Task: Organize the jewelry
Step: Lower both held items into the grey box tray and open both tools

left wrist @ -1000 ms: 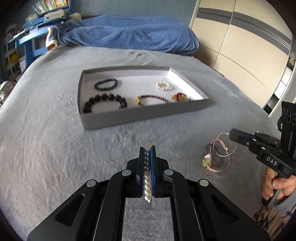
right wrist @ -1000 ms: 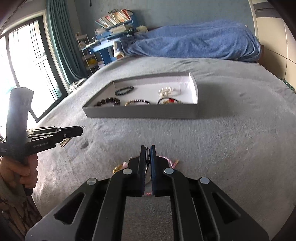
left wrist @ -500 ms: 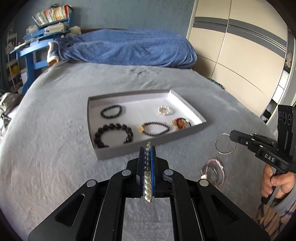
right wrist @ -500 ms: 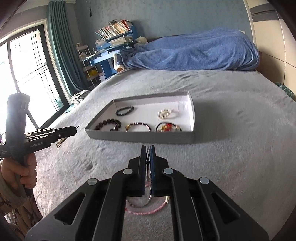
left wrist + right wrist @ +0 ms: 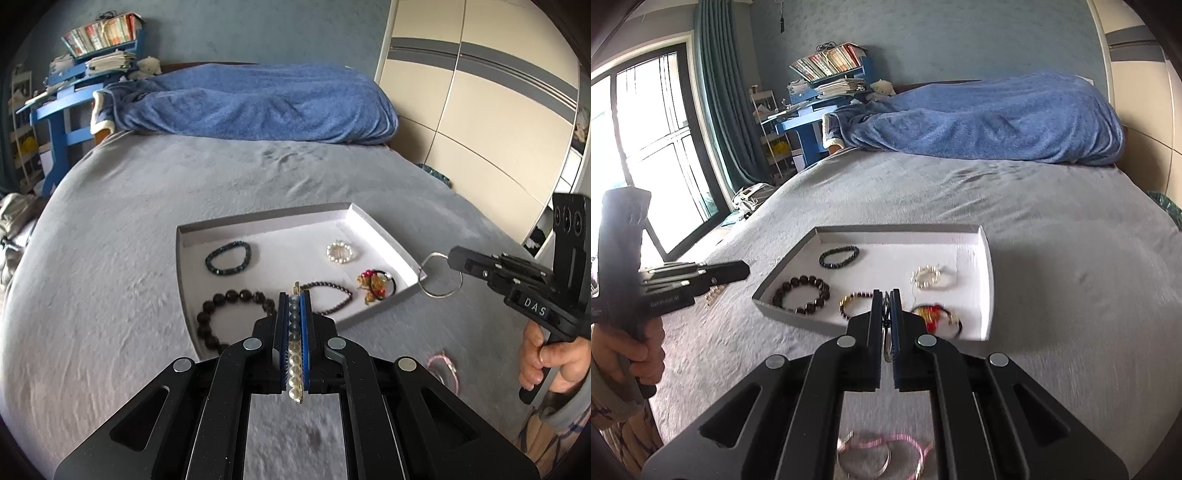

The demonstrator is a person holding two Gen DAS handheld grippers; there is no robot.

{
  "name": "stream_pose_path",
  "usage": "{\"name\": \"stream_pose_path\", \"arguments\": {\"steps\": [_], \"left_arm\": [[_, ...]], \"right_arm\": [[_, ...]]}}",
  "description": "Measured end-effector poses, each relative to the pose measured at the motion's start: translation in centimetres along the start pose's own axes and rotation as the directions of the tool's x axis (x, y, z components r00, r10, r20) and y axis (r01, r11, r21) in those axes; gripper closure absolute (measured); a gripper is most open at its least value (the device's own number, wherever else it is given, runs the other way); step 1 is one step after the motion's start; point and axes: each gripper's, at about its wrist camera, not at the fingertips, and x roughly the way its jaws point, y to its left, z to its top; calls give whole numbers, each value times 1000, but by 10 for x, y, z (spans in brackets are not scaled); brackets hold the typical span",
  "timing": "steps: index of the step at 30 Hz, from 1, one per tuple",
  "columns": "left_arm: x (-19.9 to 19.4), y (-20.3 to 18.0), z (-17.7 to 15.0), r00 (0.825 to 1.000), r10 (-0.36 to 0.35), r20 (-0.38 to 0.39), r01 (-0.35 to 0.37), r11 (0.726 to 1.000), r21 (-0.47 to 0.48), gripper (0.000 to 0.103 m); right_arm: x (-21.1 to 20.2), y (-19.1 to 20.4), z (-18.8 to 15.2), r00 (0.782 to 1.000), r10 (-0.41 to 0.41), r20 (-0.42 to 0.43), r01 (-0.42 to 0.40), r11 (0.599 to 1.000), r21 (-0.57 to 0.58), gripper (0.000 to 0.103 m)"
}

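My left gripper (image 5: 293, 300) is shut on a strand of white pearls and grey beads (image 5: 294, 347) with a gold end, held above the bed near the tray's front edge. The shallow white tray (image 5: 258, 220) holds several bracelets: dark round beads (image 5: 221, 299), teal beads (image 5: 229, 256), a pearl ring (image 5: 340, 253), a thin dark strand and a red-gold piece. My right gripper (image 5: 885, 295) is shut on a thin silver hoop (image 5: 439, 275), which hangs by the tray's right corner. A pink cord bracelet (image 5: 886, 448) with another silver ring lies on the bed below it.
The grey bed cover (image 5: 110, 258) stretches all around the tray. A heaped blue blanket (image 5: 258, 103) lies at the far end. Wardrobe doors (image 5: 480, 110) stand to the right, a blue desk with books (image 5: 827, 92) and a window (image 5: 646, 147) to the left. A hand (image 5: 546, 354) holds each gripper handle.
Both grippers have risen and closed in on the tray. The silver hoop has come up off the bed, away from the pink bracelet, to the tray's corner. Both grips are unchanged.
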Motion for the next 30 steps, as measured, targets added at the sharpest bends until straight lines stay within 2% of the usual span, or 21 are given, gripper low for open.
{"name": "stream_pose_path", "arguments": {"steps": [8,16,22,30], "left_arm": [[38,5,31,1000,20,-20,-20,1000,8,97],[91,4,53,997,27,-71,-25,999,22,97],[124,1,59,994,34,-108,-30,999,38,97],[153,3,52,979,71,-190,-60,996,61,97]], "right_arm": [[48,0,41,1000,24,-18,-24,1000,5,99],[106,-3,67,995,41,-93,-40,999,18,99],[144,-4,69,984,44,-172,-41,999,26,99],[175,-20,57,959,-4,-283,17,999,42,99]]}}
